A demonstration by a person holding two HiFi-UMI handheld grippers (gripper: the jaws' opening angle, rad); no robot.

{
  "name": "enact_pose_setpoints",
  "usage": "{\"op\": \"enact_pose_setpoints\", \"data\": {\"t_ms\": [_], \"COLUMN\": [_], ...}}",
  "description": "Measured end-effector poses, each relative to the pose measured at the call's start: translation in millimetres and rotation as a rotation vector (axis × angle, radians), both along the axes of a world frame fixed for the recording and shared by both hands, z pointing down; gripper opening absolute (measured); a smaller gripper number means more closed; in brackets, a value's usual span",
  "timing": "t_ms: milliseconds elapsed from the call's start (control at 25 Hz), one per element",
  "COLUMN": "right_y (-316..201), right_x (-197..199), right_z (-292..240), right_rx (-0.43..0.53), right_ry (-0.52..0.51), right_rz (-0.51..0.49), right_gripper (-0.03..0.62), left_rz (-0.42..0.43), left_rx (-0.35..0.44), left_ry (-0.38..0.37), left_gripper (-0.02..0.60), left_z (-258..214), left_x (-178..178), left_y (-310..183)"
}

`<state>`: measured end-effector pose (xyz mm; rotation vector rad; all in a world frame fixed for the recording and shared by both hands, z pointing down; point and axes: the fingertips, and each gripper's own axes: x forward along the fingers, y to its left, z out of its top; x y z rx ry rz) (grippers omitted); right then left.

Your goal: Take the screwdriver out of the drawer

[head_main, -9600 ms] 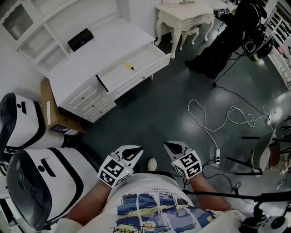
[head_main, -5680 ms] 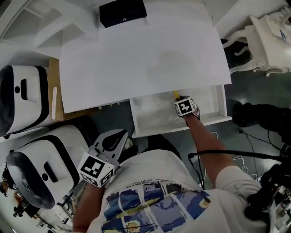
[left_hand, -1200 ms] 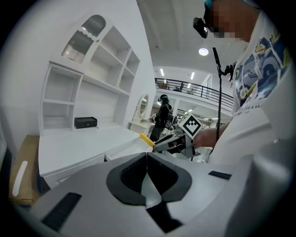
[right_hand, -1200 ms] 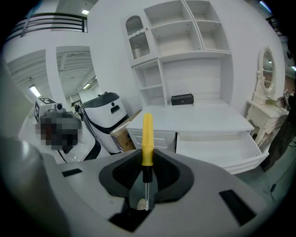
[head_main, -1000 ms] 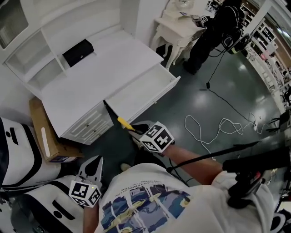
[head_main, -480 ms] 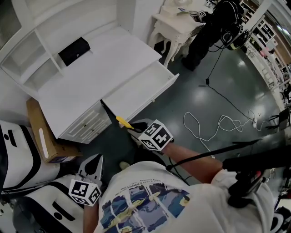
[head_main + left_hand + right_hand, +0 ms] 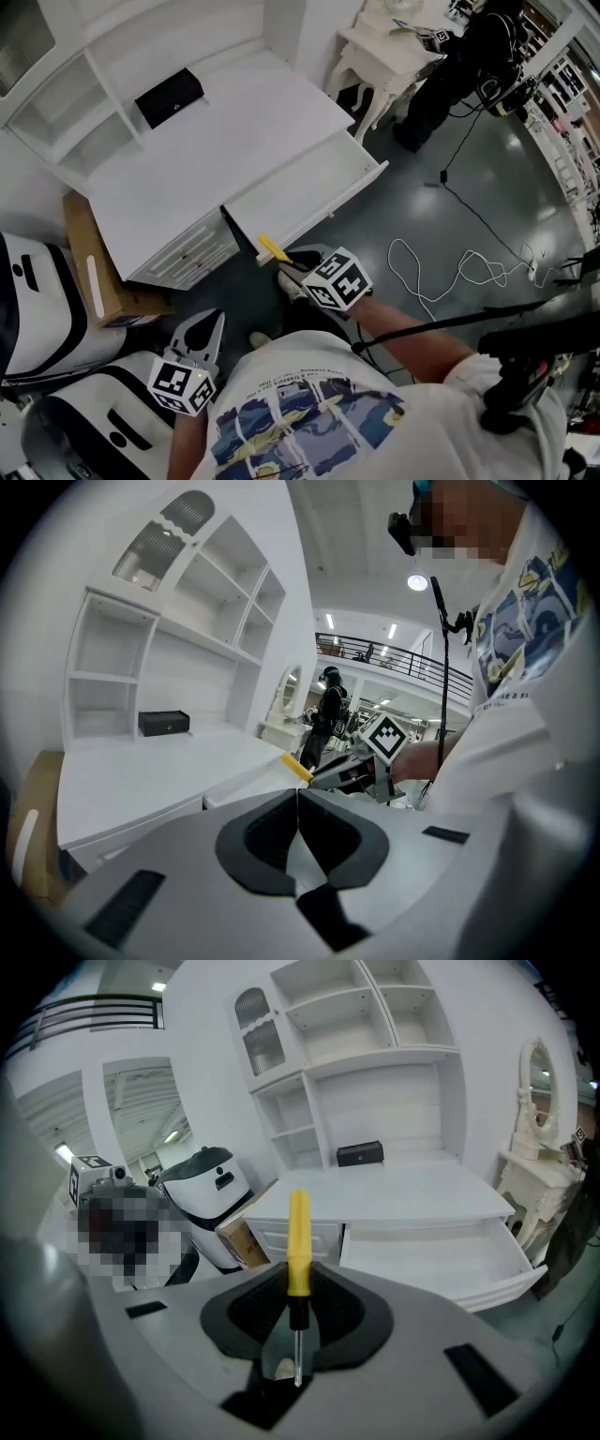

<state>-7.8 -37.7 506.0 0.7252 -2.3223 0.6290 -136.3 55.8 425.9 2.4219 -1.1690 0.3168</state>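
Screwdriver [image 7: 298,1241] (yellow handle): clamped in right gripper [image 7: 287,264], no longer in drawer [image 7: 309,190] as before; left gripper [image 7: 298,803] closed, empty.

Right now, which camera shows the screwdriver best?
The right gripper view: the whole screwdriver, yellow handle and metal shaft, stands clamped in the right gripper. The head view shows only the yellow handle poking out past that gripper. The left gripper view shows the handle small and far off.

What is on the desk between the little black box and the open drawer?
Nothing. Only bare white desk top lies between the black box and the drawer, as the head view shows.
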Motion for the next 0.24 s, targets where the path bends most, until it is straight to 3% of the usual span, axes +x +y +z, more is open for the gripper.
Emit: {"op": "enact_pose_setpoints", "data": {"t_ms": [240], "right_y": [-29], "right_x": [13], "right_z": [1], "right_rx": [-0.013], "right_ry": [0.003], "right_rz": [0.021], "right_gripper": [0.094], "left_rz": [0.017], "left_rx": [-0.01], "left_ry": [0.0], "left_gripper": [0.014], "left_z": [-1], "left_x": [9], "left_y": [-29]}}
